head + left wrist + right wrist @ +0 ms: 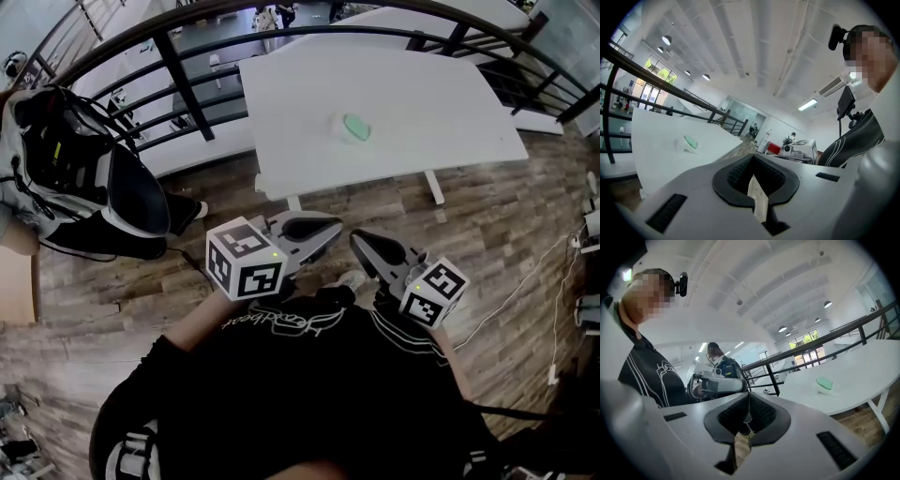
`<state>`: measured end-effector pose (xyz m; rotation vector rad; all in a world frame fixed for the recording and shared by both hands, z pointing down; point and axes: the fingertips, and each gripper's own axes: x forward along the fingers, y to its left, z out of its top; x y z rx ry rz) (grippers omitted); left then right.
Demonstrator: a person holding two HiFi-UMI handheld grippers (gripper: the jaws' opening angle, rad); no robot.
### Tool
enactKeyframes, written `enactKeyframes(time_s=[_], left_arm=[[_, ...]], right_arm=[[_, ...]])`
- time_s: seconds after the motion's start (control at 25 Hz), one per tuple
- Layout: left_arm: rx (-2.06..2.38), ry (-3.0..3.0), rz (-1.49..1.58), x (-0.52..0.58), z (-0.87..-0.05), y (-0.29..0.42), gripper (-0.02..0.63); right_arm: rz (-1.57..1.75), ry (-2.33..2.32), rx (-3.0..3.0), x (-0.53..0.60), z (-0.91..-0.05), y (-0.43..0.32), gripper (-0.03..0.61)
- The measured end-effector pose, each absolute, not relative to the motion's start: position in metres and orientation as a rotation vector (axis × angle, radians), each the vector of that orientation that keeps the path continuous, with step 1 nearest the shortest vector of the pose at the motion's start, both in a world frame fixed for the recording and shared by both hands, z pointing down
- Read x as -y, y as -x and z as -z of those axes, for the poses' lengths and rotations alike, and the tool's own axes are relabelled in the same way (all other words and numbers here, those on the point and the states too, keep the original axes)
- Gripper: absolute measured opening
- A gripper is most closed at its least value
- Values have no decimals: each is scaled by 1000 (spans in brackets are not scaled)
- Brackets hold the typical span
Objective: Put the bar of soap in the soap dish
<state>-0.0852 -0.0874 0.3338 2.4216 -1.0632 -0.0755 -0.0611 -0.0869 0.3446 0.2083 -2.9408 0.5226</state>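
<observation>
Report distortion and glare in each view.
Head view: fisheye bows the railing; the white table is very bright. Left gripper view: round black vignette, left tongs filling the lower frame. Right gripper view: same vignette, ceiling lamps as bright spots.

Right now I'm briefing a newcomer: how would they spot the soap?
Find the white table beside the black railing. Near its middle lies the soap, a small mint-green bar on a white dish; it is the only coloured thing there.

White table point(422, 103) bearing a soap dish point(341, 132) with green soap point(357, 127)
</observation>
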Motion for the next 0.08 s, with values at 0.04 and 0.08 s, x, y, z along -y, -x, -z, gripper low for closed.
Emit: enactKeyframes(time_s=[0.04, 0.08], left_arm=[[1063, -2421, 75, 87, -335, 85, 9], [1063, -2421, 74, 86, -335, 84, 9]], right_arm=[[-518, -208, 2942, 86, -345, 60, 18], [-514, -208, 2944, 85, -345, 60, 18]])
